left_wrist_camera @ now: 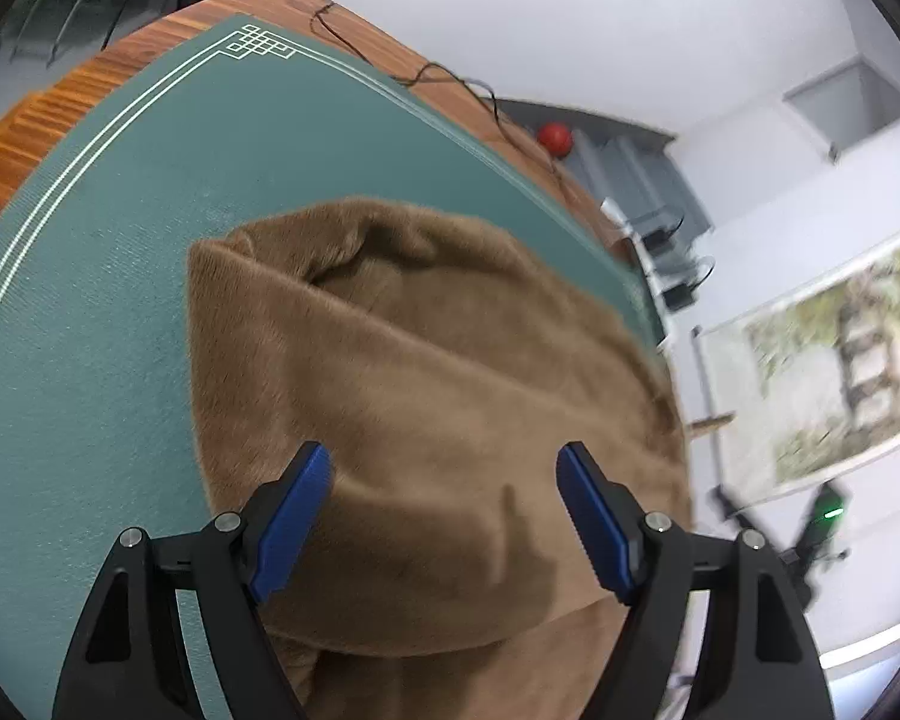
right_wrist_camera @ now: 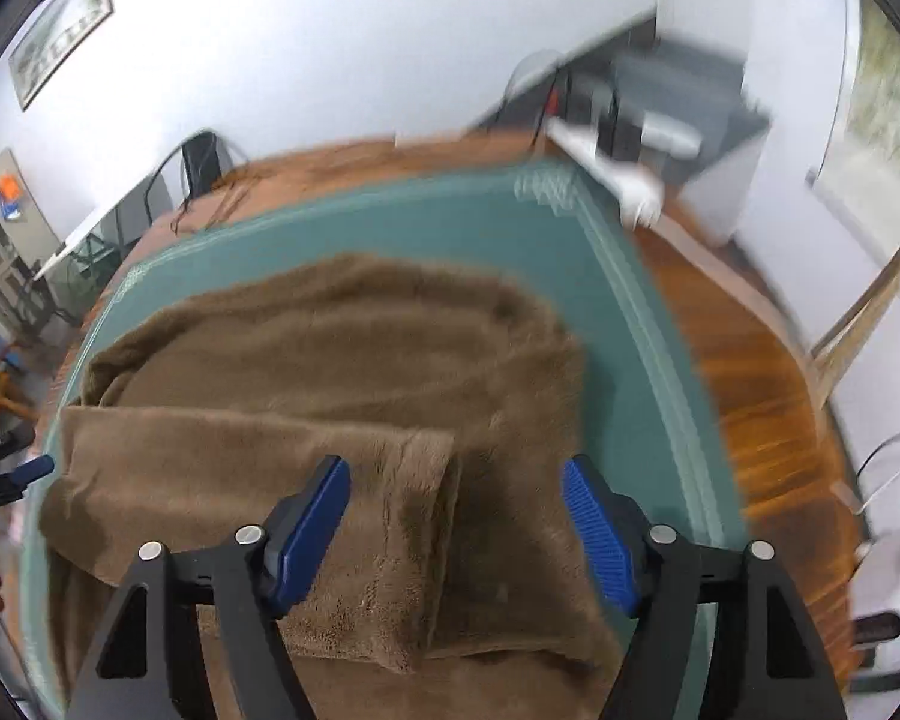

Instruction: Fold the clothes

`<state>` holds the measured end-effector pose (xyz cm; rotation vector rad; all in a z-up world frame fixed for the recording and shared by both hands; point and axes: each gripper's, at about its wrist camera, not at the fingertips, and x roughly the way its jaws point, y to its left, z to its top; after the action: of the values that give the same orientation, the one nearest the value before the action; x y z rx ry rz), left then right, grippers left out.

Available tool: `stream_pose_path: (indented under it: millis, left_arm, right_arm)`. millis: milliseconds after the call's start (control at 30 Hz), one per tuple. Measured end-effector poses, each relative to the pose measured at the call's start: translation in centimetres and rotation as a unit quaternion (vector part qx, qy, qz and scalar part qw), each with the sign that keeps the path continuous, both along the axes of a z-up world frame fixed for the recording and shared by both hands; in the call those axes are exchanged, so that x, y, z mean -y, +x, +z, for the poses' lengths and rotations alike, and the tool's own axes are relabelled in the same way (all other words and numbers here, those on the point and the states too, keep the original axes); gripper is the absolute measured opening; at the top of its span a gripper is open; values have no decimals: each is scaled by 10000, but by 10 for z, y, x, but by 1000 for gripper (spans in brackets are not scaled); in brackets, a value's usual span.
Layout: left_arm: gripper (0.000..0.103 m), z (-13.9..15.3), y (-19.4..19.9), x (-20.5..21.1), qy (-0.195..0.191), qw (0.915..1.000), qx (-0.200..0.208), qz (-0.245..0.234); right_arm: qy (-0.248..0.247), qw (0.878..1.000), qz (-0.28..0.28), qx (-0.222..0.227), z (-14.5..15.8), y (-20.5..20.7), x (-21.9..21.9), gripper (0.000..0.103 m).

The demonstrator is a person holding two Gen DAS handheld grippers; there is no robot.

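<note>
A brown fleece garment (left_wrist_camera: 426, 396) lies partly folded on a green mat (left_wrist_camera: 90, 252). My left gripper (left_wrist_camera: 444, 510) is open and empty, just above the garment's near part. In the right wrist view the same garment (right_wrist_camera: 330, 360) has a flap folded across it, with the flap's end (right_wrist_camera: 426, 540) between my fingers. My right gripper (right_wrist_camera: 456, 528) is open and empty above that flap. The left gripper's blue tip (right_wrist_camera: 30, 471) and the hand holding it show at the far left edge of the right wrist view.
The mat (right_wrist_camera: 618, 312) lies on a wooden table (right_wrist_camera: 750, 372). A black cable (left_wrist_camera: 450, 84) runs along the table's far edge. A red ball (left_wrist_camera: 555, 138), grey shelves and a wall picture (left_wrist_camera: 822, 372) stand beyond the table. A chair (right_wrist_camera: 858, 324) stands at the right.
</note>
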<state>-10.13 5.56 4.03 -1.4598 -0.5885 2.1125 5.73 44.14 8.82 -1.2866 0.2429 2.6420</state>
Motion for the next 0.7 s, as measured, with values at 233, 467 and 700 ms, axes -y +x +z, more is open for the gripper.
stream_pose_path:
  millis: [233, 467, 700]
  left_arm:
    - [81, -32, -3, -8, -213, 9994, 260, 21]
    - [81, -35, -4, -11, -468, 9985, 167, -228]
    - [81, -16, 14, -7, -480, 9983, 225, -231]
  right_arm:
    - [289, 9874, 1514, 348, -22, -6, 73, 76]
    - [28, 9817, 1520, 1149, -77, -20, 68, 76]
    - [459, 9849, 1523, 677, -30, 31, 74, 76]
